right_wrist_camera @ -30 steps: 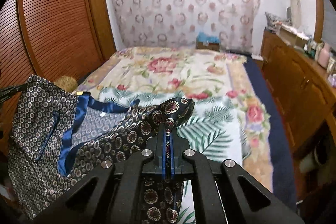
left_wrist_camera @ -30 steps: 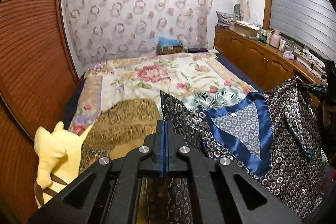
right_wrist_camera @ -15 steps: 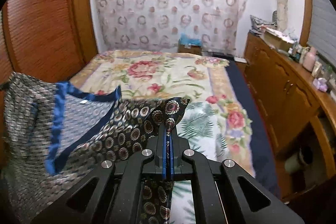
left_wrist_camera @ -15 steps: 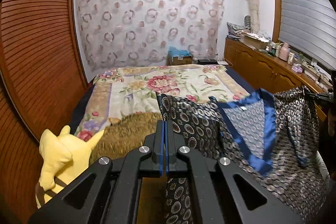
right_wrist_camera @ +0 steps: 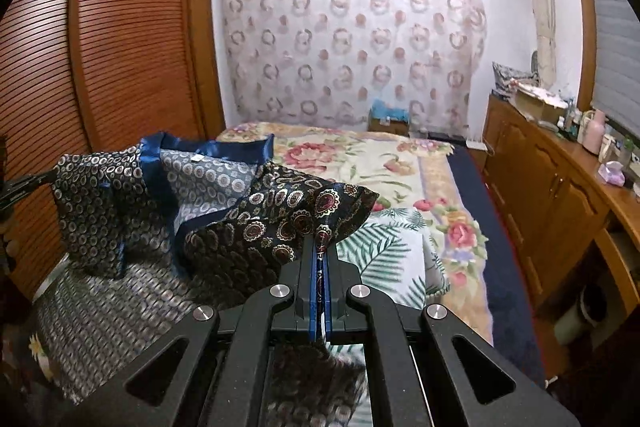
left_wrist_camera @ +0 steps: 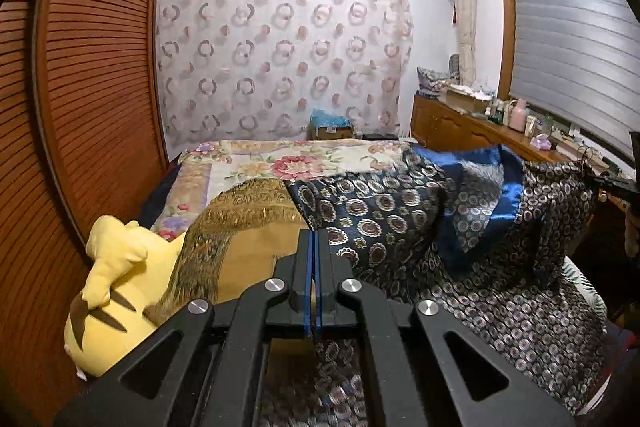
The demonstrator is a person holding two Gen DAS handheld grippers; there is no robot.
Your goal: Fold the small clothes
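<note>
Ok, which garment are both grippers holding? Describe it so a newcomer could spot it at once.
Start at the bed with its floral cover. Held above the near end is a dark patterned shirt, its fabric pinched in the shut left gripper and right gripper. Unlike the gold cushion and yellow plush toy beside it, it is covered in round medallions and has a shiny blue collar band.

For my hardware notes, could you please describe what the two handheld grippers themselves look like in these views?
Both look alike. The left gripper and the right gripper have matte black angular bodies with triangular cut-outs in the linkage arms, and four round silver bolt heads across the top. The fingers are narrow black blocks lined with bright blue pads. No cables, labels or sleeves show.
</note>
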